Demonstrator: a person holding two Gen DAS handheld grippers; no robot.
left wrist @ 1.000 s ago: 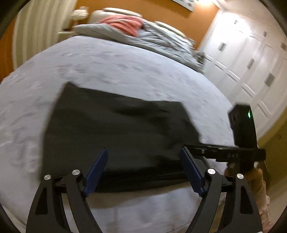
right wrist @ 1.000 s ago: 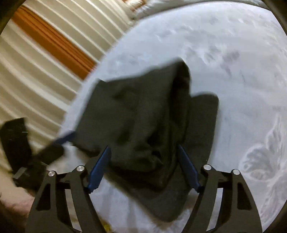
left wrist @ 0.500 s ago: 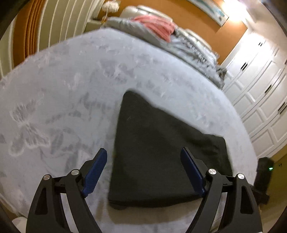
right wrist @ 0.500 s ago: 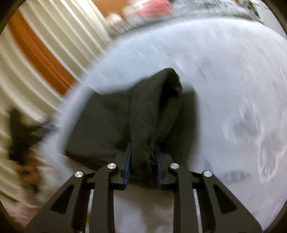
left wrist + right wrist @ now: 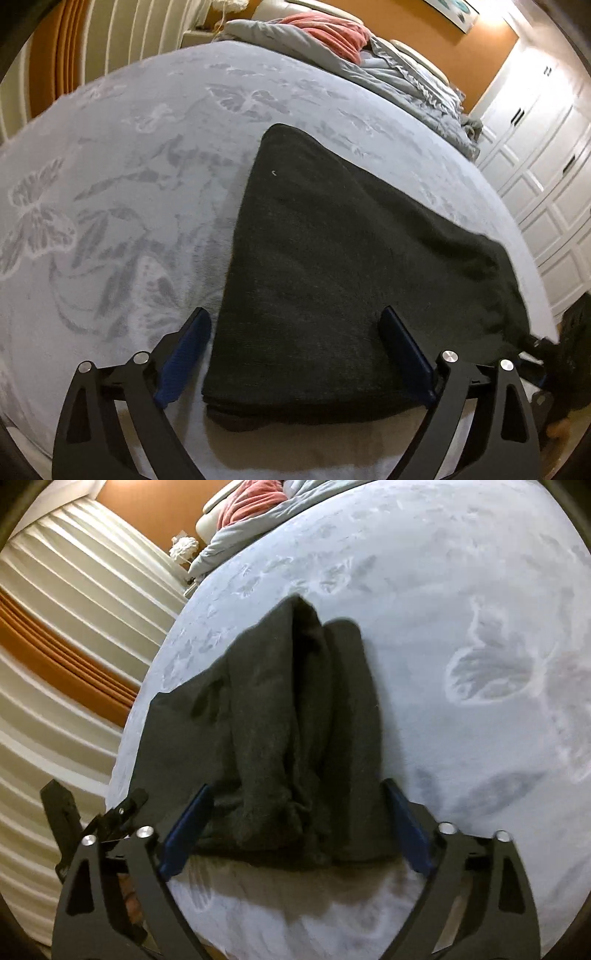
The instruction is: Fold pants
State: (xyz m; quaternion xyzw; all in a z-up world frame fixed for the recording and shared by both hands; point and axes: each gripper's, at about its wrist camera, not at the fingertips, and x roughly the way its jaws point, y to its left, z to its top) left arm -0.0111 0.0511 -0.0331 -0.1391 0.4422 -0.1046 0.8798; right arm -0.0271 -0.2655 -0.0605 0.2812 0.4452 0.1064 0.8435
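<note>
On the bed point(image 5: 122, 155), near its front edge, the dark pants point(image 5: 343, 280) lie folded. My right gripper point(image 5: 295, 823) has just let go, jaws wide astride the bunched end; my left gripper point(image 5: 295, 354), also released, straddles the opposite corner.

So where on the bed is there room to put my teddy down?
The bedspread is bare left of the black pants, and between the pants and the heaped grey bedding. The near edge is crowded: pants and both claws.
</note>
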